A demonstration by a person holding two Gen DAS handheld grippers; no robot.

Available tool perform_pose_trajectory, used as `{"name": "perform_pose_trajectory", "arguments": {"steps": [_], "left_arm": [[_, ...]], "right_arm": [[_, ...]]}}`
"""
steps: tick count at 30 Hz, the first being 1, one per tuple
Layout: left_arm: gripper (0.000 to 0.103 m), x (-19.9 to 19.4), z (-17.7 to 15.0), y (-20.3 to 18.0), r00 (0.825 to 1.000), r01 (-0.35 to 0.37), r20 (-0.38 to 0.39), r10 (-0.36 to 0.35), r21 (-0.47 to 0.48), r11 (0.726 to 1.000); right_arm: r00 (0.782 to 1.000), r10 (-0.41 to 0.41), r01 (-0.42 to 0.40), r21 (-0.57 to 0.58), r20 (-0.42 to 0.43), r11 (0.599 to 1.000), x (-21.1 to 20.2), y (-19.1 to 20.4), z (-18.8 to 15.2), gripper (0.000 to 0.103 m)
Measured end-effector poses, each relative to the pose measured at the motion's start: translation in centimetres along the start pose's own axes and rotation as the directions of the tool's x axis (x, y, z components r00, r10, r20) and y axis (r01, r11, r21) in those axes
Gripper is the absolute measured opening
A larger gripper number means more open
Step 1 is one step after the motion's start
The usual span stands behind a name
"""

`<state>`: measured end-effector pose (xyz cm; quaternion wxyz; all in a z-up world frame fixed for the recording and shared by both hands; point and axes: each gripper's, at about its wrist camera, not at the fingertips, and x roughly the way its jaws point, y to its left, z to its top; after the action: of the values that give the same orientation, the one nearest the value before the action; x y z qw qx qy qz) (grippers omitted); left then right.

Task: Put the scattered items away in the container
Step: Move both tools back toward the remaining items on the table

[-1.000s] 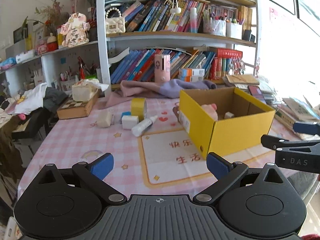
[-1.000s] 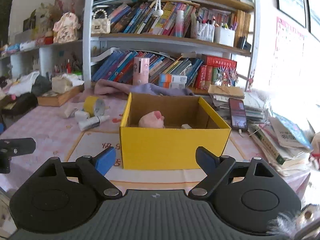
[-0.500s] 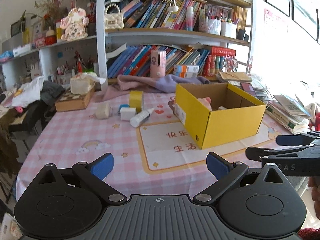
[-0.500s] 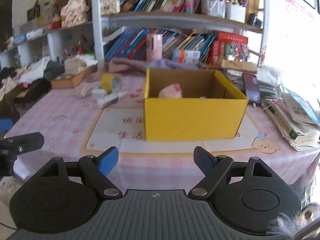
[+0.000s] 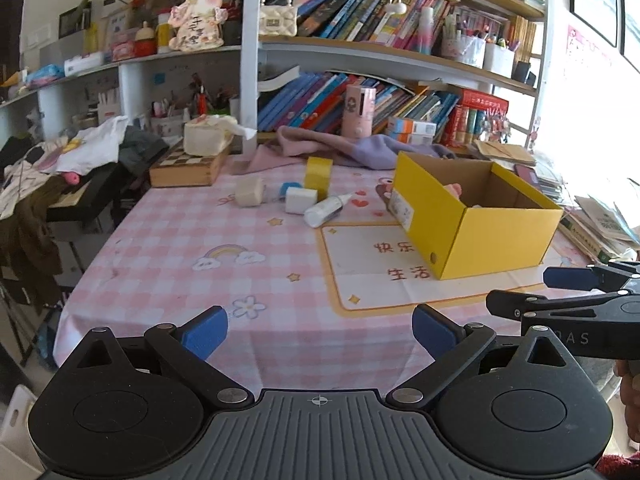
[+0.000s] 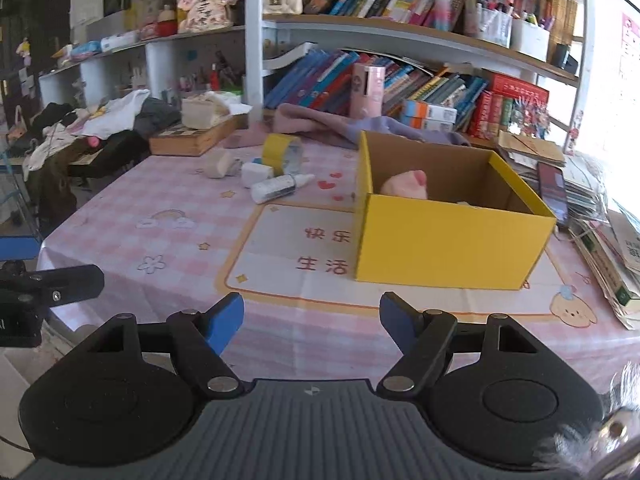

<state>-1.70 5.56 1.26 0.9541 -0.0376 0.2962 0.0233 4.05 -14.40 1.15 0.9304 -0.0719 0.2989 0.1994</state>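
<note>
Standing on the pink checked tablecloth (image 6: 168, 236), an open yellow cardboard box (image 6: 448, 244) is seen with a pink soft toy (image 6: 406, 184) inside. A white dropper bottle (image 6: 276, 188), yellow tape roll (image 6: 280, 148) and white block (image 6: 254, 172) lie scattered well left of it. The left gripper (image 5: 320, 330) is held spread and empty; the right gripper (image 6: 312, 318) is closing on nothing.

yellow box (image 6: 448, 248) with a pink toy (image 6: 406, 184) inside, pink checked tablecloth (image 5: 192, 240), yellow tape roll (image 5: 318, 173), white bottle (image 5: 325, 211), blue gripper pads.

Both wrist views look down across the table (image 5: 168, 240), sharing the yellow box (image 6: 448, 248).
</note>
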Motion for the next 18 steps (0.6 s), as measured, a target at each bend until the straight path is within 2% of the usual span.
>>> {"name": "perform_pose_trajectory", "arguments": {"steps": [10, 18], "left_arm": [[0.100, 0.0, 0.1, 1.5, 1.000, -0.004, -0.011, 0.004, -0.011, 1.000], [0.100, 0.9, 0.2, 1.9, 1.000, 0.006, -0.019, -0.006, -0.030, 1.000]], "right_arm": [[0.999, 0.034, -0.034, -0.029, -0.001, 0.999, 0.8, 1.9, 1.1, 0.074], [0.999, 0.039, -0.036, -0.096, 0.029, 0.995, 1.1, 3.1, 1.9, 0.074]]}}
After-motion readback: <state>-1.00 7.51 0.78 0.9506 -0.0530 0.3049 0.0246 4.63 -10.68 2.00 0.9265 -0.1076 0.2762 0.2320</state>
